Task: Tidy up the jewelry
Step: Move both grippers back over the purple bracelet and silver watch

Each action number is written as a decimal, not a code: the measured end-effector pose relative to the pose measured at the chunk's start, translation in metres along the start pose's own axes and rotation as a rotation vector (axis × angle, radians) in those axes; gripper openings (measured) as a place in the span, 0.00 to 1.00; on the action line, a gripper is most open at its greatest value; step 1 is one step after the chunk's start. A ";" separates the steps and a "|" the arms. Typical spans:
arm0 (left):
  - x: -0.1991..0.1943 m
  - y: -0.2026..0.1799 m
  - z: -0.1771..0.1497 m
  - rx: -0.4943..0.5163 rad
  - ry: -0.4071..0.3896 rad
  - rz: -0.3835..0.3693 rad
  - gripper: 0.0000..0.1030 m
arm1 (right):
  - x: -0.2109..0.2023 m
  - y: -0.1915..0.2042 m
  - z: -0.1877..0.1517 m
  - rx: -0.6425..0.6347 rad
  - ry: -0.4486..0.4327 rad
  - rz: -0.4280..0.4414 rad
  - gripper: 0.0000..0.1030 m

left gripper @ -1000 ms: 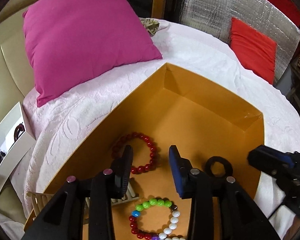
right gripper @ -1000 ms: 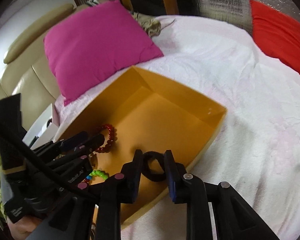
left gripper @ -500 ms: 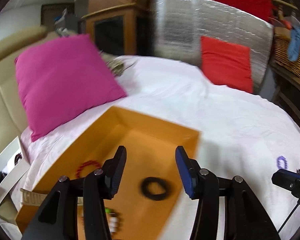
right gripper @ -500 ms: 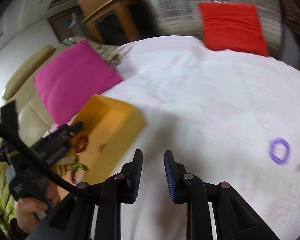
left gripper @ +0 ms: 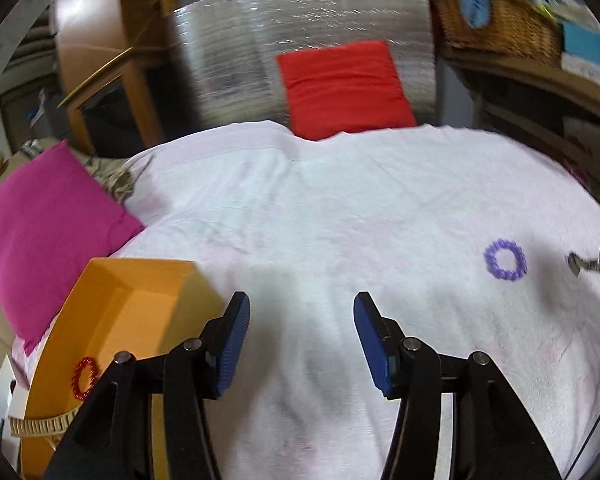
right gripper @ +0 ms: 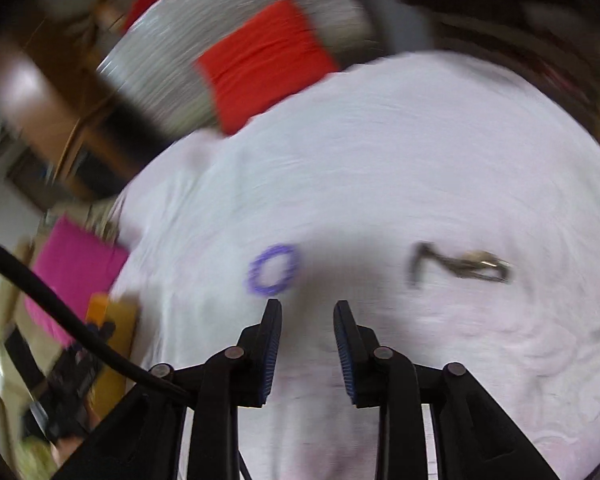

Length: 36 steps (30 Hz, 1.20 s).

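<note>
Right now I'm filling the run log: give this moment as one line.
left tool open, empty | right tool open, empty, near purple bracelet on bed | red bracelet in box

Soft, even indoor light fills both views. The right wrist view is heavily smeared by motion (the red cushion [right gripper: 266, 60] streaks badly), the left only mildly. Faint grey shadows lie on the white bedspread [left gripper: 340, 208]. Fisheye bending darkens every edge.
</note>
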State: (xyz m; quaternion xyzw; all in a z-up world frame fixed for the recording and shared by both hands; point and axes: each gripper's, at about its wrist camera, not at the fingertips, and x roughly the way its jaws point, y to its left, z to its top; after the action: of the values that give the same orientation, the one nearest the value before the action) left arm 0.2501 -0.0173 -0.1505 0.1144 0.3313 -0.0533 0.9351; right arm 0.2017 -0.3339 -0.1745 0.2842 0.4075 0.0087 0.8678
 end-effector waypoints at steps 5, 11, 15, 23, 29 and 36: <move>0.004 -0.026 0.003 0.059 0.007 -0.010 0.55 | -0.004 -0.035 0.010 0.114 0.008 0.009 0.29; 0.001 -0.048 0.003 0.110 -0.005 -0.015 0.59 | 0.006 -0.024 0.013 0.083 0.056 0.031 0.29; 0.001 -0.057 0.002 0.142 -0.004 -0.010 0.59 | 0.008 -0.014 0.004 0.057 0.066 0.042 0.30; -0.002 -0.059 0.002 0.136 -0.002 -0.022 0.59 | 0.011 -0.015 0.001 0.071 0.066 0.038 0.31; -0.002 -0.062 0.001 0.140 0.000 -0.022 0.59 | 0.009 -0.019 0.002 0.079 0.067 0.028 0.31; 0.001 -0.064 0.001 0.145 0.010 -0.023 0.59 | 0.007 -0.023 0.002 0.087 0.069 0.024 0.31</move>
State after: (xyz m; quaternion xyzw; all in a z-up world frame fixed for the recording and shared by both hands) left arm 0.2402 -0.0800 -0.1617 0.1783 0.3324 -0.0872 0.9220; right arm 0.2029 -0.3525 -0.1902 0.3259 0.4339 0.0113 0.8399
